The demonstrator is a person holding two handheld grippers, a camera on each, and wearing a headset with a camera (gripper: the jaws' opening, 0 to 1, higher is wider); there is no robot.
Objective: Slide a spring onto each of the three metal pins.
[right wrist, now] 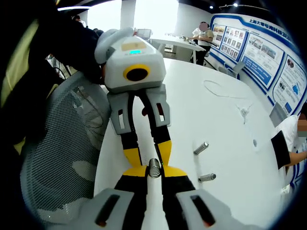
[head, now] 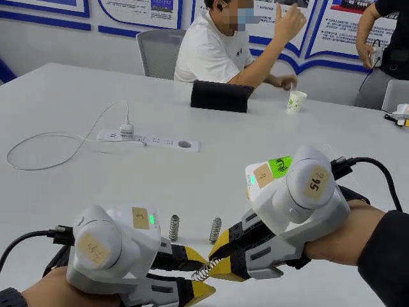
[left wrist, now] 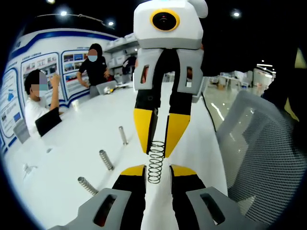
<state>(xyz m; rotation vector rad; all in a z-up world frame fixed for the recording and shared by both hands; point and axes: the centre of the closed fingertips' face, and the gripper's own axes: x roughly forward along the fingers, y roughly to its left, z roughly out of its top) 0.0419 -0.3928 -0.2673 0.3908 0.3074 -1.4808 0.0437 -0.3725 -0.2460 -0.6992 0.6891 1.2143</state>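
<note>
Bright, even overhead light washes the white table, leaving only soft shadows. Ceiling spotlights flare, and a bright opening, perhaps a window, blows out. The 2 fisheye views bend at their edges; the spring is sharp.

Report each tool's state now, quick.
Left tool: cannot be told; its jaws flank one end of the spring.
Right tool: closed on the spring's other end.

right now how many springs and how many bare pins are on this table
springs: 3, counting the gripped spring
bare pins: 1
total: 4
</note>
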